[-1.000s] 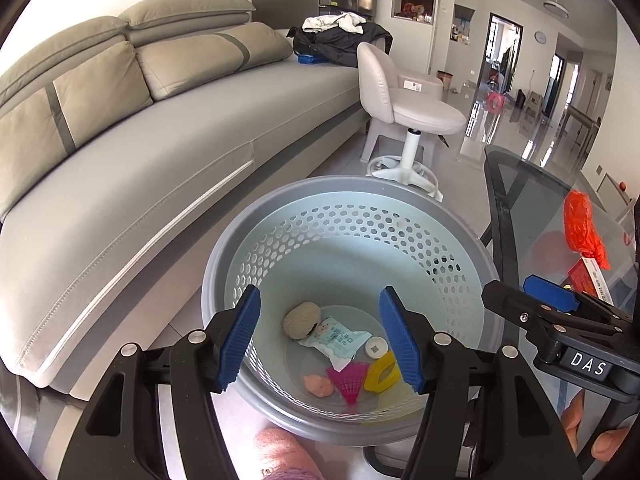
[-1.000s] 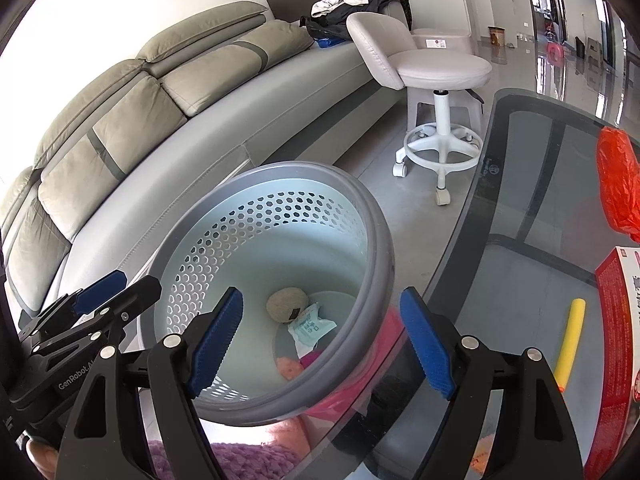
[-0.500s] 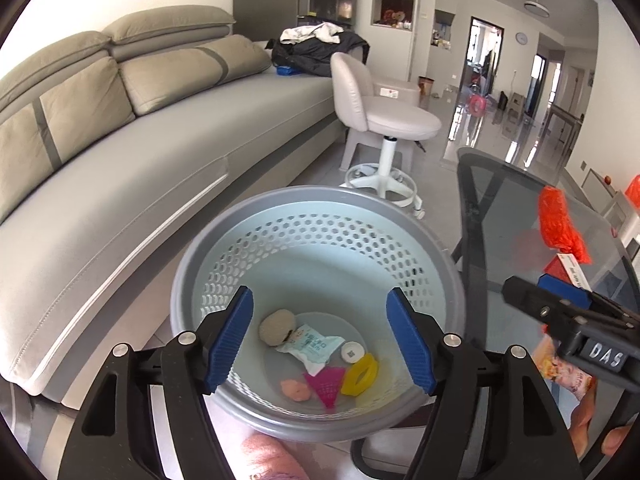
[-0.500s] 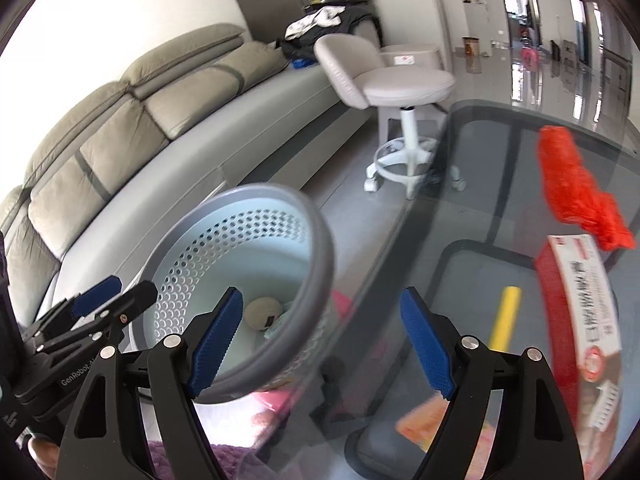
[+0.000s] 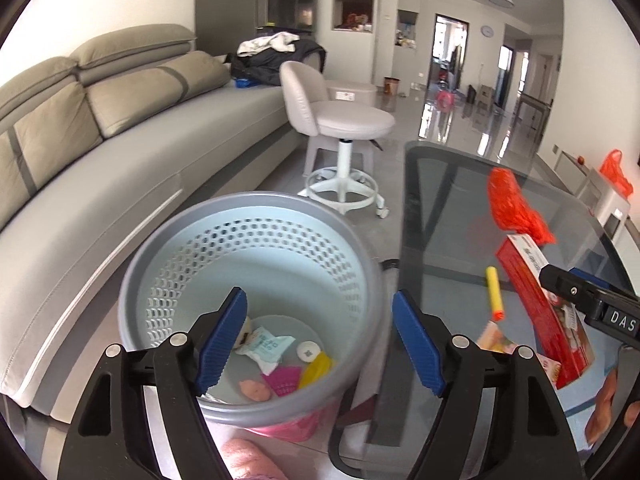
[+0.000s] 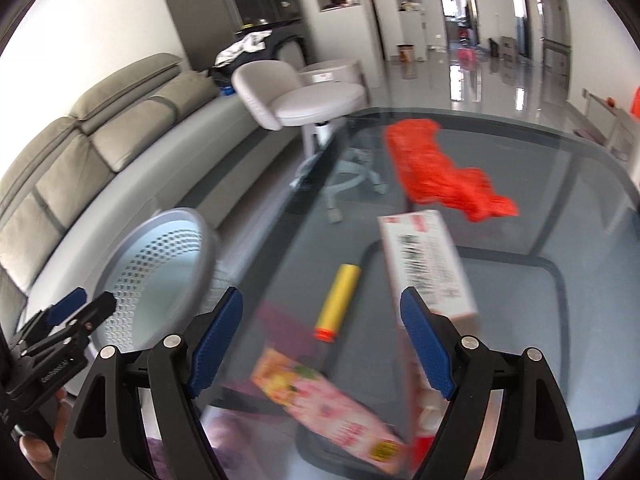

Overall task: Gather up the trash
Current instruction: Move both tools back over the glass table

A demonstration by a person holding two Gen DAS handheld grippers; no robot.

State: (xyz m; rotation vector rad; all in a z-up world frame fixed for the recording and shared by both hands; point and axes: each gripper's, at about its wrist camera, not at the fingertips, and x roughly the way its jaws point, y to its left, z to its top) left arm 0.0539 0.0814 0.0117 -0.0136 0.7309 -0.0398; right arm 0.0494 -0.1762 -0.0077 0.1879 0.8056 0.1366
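A grey perforated trash basket stands on the floor left of a glass table; it shows too in the right wrist view. Inside lie several scraps, among them a white wrapper. My left gripper is open and empty above the basket. My right gripper is open and empty over the table. Beneath it lie a yellow foam dart, a pink snack packet, a red-and-white box and a crumpled orange bag. The dart, box and orange bag also show in the left wrist view.
A grey sofa runs along the left wall. A white swivel stool stands beyond the basket. Clothes are piled at the sofa's far end. The table's left edge runs close beside the basket.
My right gripper has swung right, from over the basket to over the table's trash. My left gripper has pulled back a little; the basket sits lower left in its view.
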